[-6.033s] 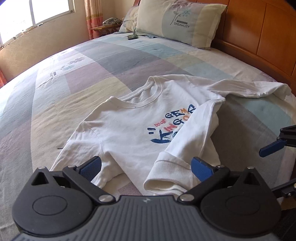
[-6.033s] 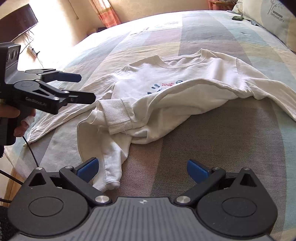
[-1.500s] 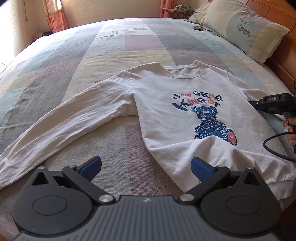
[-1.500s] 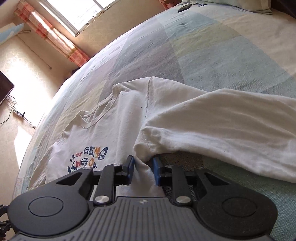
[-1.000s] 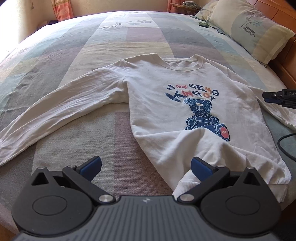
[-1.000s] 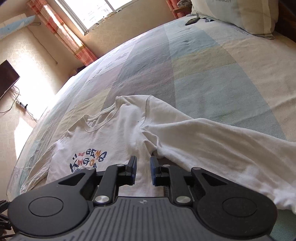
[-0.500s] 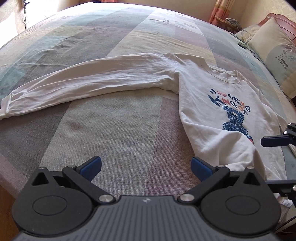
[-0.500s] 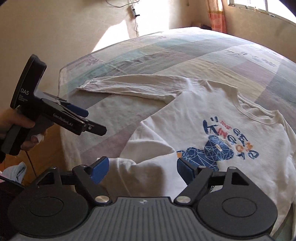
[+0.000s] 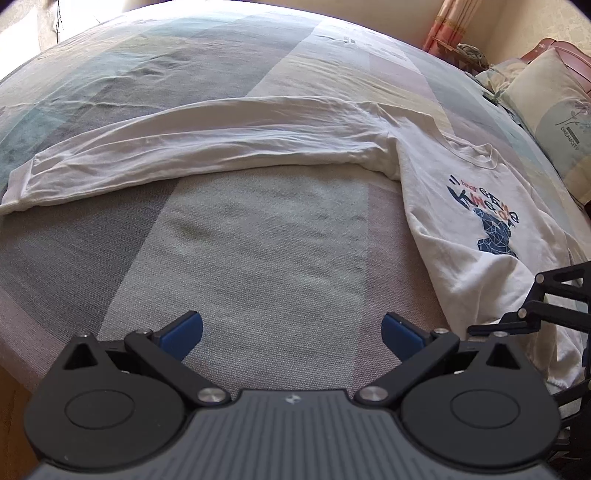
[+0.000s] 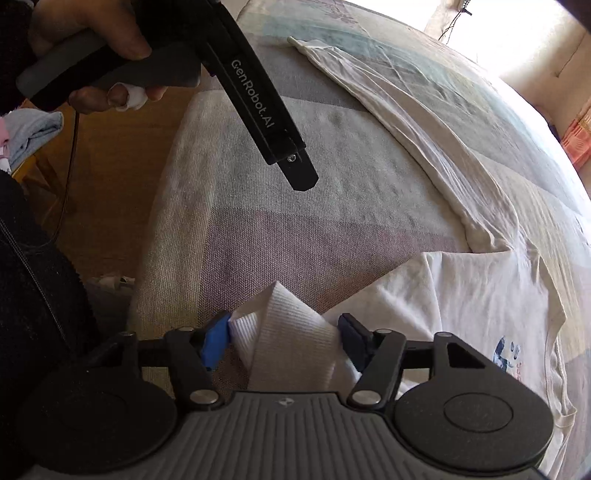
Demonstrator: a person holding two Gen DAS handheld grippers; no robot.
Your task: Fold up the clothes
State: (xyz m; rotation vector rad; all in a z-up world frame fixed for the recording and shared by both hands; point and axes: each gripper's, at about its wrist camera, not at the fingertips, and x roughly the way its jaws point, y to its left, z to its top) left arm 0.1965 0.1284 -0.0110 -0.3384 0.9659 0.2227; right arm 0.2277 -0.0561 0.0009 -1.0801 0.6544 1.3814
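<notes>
A white sweatshirt with a blue bear print lies face up on the bed. Its long sleeve stretches left and ends in a cuff. My left gripper is open over bare bedspread near the bed's front edge, holding nothing. My right gripper is open and low at the sweatshirt's bottom corner. The ribbed hem stands bunched in a peak between its fingers and touches the left pad. The right wrist view shows the left gripper above and beyond, held by a hand.
The patchwork bedspread spreads wide around the sweatshirt. A pillow lies at the far right by the headboard. The bed's edge drops to a wooden floor on the left. A blue cloth lies there.
My right gripper has dropped to the sweatshirt's bottom corner, its fingers have narrowed, and the ribbed hem now sits between them. The left gripper has swung left over bare bedspread.
</notes>
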